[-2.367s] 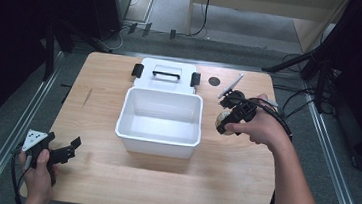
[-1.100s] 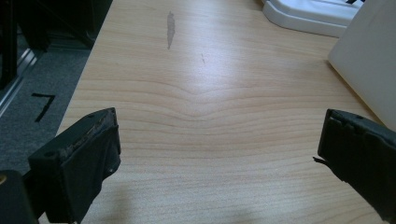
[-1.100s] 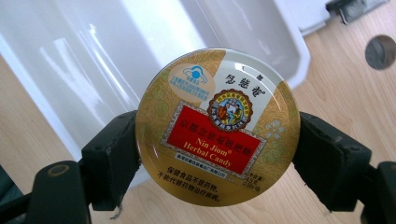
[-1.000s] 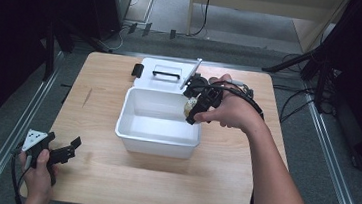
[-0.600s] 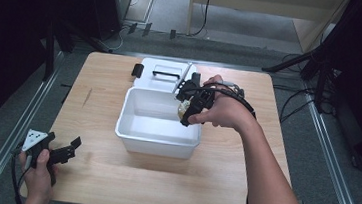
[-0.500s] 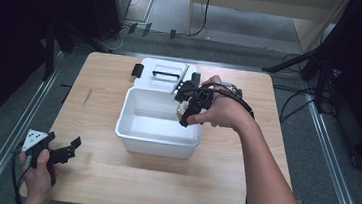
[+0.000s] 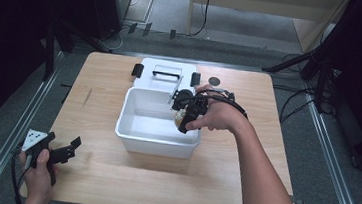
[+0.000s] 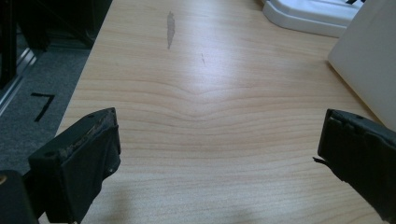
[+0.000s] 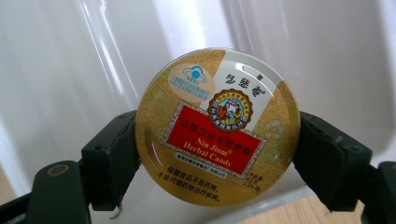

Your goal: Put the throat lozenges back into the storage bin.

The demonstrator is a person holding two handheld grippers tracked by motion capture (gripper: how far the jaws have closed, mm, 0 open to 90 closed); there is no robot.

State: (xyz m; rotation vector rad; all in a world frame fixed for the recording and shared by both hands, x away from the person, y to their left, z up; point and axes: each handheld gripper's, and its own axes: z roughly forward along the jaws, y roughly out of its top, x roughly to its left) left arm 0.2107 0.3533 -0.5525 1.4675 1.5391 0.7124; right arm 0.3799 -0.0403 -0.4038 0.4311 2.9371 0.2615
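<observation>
Over the white bin's [image 7: 131, 127] right rim, the right gripper [image 7: 183, 117] pinches a Nin Jiom candy tin [image 9: 217, 126] (label readable close-up); left gripper [image 8: 219, 154] spread over bare near-left tabletop [image 8: 210, 93].

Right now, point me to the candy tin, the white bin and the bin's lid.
Nin Jiom herbal candy tin [image 9: 217, 126]: right gripper view, on its red label, held between the jaws.
White bin [image 7: 156, 145]: high view, on its near outer wall.
Bin lid [image 7: 163, 81]: high view, on its flat top below the black handle.
</observation>
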